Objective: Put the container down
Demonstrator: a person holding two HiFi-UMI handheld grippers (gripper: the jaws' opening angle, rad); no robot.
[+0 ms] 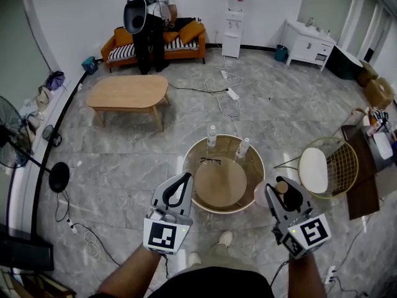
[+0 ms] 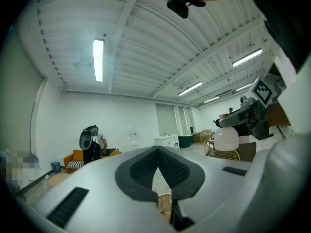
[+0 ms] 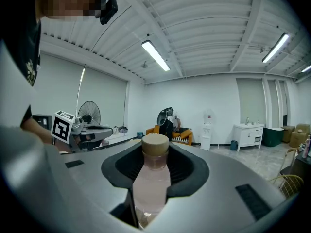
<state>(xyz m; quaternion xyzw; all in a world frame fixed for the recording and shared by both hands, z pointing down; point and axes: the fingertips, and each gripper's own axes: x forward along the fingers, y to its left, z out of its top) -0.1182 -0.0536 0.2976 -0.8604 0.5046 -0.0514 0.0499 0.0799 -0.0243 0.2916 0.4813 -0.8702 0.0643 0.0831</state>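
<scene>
Our right tool (image 3: 154,152) is clenched on the container (image 3: 150,178), a pale pink bottle with a tan cap, upright between the pads. In head view it hangs just off the right rim of the round worktop (image 1: 185,166). Our left tool (image 2: 158,154) is clamped together at the tips, nothing in it, at the worktop's near left edge. On the worktop: a clear bottle (image 1: 212,135), a second bottle (image 1: 243,146), glasses (image 1: 211,161). A person (image 1: 149,23) stands by the orange sofa (image 1: 192,30).
</scene>
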